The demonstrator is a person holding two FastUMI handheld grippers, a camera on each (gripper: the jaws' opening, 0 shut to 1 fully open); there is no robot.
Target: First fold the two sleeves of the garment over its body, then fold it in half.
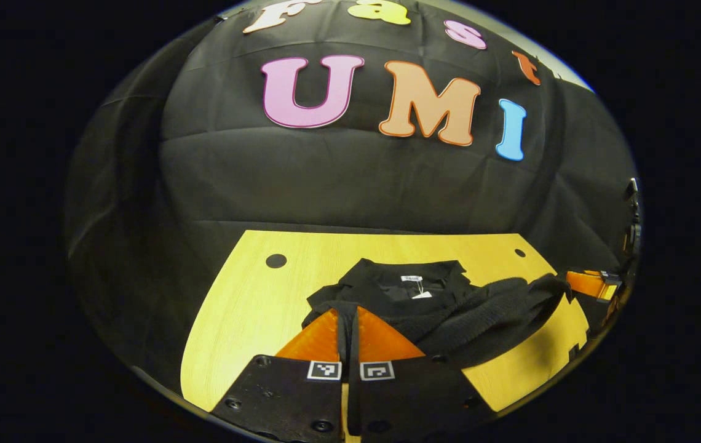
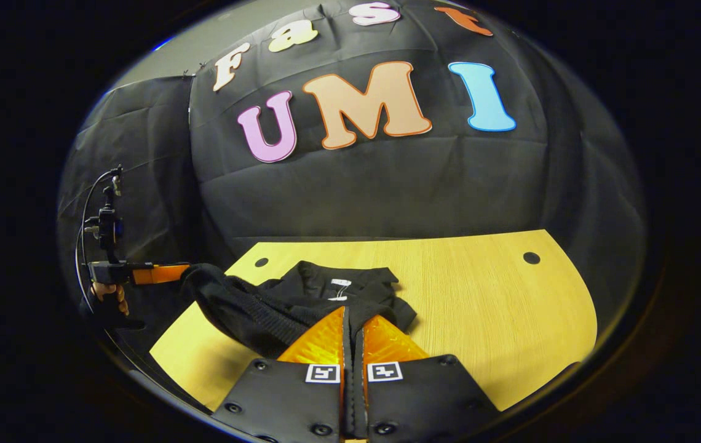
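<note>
Lying on the table (image 1: 246, 320), the garment (image 1: 424, 301) is a black knitted piece with a coarse, ribbed texture on its sleeves and a smoother collar part, where a small white label (image 1: 413, 279) is sewn. The table top is light yellow wood with a fine grain, a curved edge and small round dark holes (image 1: 275, 261).

In the left gripper view, the left gripper (image 1: 349, 323) sits at 6 o'clock, with its two wedge-shaped fingers (image 1: 320, 338) pressed together on a thin fold of the black fabric, so it is clenched on the garment. One sleeve (image 1: 498, 314) stretches in a thick band toward 3 o'clock, where the other gripper shows at the edge of the view.

In the right gripper view, the right gripper (image 2: 353, 332) is also at 6 o'clock, and its fingers (image 2: 323, 341) are closed on a narrow strip of the garment (image 2: 332, 295) between them. The body of the garment lies bunched just above the fingers, near the middle of the table (image 2: 498, 307). A ribbed sleeve (image 2: 233, 301) is lifted toward 9 o'clock, up to the far gripper, which a hand (image 2: 110, 295) holds there beside the table edge.

Behind the table hangs the wrinkled black cloth wall (image 2: 387, 184).
</note>
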